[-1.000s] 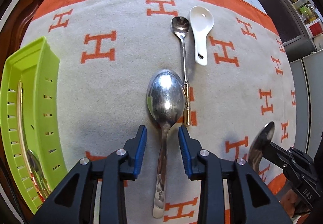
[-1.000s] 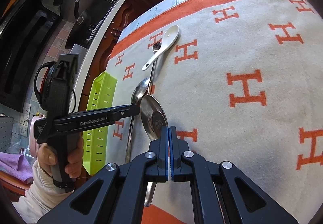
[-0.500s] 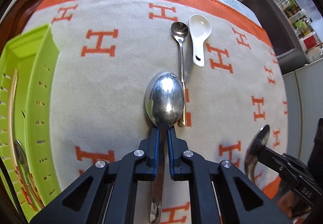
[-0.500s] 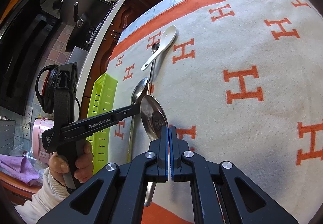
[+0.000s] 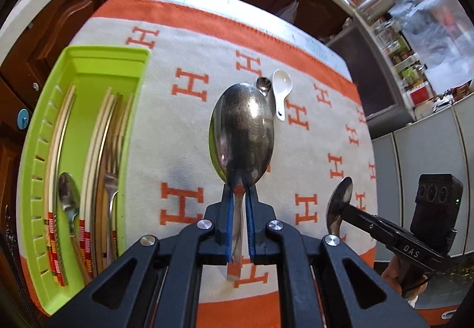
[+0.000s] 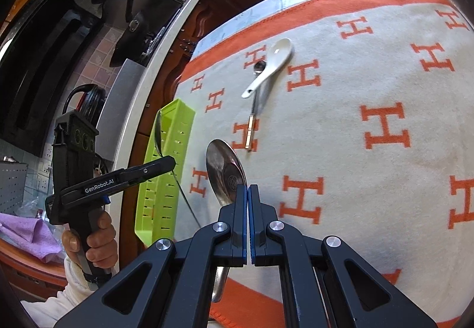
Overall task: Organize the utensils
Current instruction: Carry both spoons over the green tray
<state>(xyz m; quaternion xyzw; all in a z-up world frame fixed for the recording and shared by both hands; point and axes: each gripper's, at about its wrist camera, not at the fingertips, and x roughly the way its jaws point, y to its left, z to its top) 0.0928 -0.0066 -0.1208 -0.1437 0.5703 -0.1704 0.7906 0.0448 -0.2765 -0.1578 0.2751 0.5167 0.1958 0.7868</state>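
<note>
Above blanket (image 5: 189,132): left tongs (image 5: 239,203) clamp large spoon (image 5: 241,132) (lifted); right tongs (image 6: 248,194) clamp second spoon (image 6: 225,174).

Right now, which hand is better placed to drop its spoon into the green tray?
Left. The left gripper holds its big spoon right beside the green tray; the right gripper is farther away.
</note>
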